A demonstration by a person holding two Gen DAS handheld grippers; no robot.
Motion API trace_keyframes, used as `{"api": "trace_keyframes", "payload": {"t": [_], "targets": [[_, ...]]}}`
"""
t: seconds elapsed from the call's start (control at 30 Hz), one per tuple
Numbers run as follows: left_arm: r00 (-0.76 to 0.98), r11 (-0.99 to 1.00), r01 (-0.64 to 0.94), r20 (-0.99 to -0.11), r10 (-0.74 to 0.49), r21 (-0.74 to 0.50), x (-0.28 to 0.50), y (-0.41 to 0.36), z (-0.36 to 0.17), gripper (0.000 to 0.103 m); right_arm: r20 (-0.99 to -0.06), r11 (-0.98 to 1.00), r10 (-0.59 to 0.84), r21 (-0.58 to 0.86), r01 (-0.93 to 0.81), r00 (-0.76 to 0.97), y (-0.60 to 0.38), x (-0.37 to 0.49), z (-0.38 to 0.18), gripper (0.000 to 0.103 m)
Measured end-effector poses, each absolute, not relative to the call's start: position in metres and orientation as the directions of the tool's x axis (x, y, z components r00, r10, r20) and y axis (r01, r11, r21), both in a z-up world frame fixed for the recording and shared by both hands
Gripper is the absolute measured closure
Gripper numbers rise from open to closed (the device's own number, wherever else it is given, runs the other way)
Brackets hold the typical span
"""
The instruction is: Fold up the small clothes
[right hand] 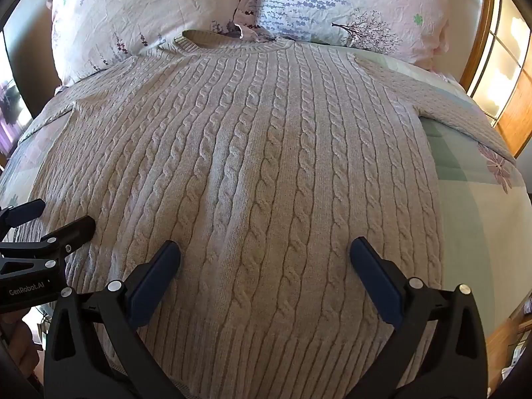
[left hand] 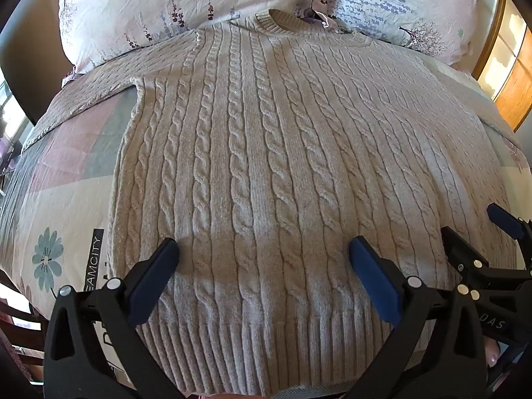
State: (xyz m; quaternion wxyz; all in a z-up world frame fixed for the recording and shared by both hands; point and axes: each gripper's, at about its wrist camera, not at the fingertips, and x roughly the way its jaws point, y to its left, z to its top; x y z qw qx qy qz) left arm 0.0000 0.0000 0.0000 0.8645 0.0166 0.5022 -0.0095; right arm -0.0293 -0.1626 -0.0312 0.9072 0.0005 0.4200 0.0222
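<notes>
A beige cable-knit sweater (left hand: 266, 139) lies flat and spread out on a bed, collar toward the pillows, ribbed hem nearest me; it also fills the right wrist view (right hand: 252, 153). My left gripper (left hand: 264, 249) is open and empty, hovering over the sweater's lower left part. My right gripper (right hand: 265, 249) is open and empty over the lower right part. Each gripper shows at the edge of the other's view: the right gripper (left hand: 472, 226), the left gripper (right hand: 63, 216). The sleeves stretch out to both sides.
Two floral pillows (left hand: 173, 3) (right hand: 349, 3) lie at the head of the bed, touching the collar. A patterned bedsheet (left hand: 60, 199) shows on both sides of the sweater. A wooden frame with glass panes (right hand: 498, 60) stands at the right.
</notes>
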Motion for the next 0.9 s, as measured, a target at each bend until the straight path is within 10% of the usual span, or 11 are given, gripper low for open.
{"api": "trace_keyframes", "payload": {"t": [0.9], "targets": [[0.486, 0.999, 0.035, -0.874, 0.002, 0.022, 0.0029, -0.0003, 0.0008, 0.002, -0.759, 0.999, 0.041, 0.02, -0.04, 0.649, -0.1632, -0.0293, -0.0303, 0.001]]}}
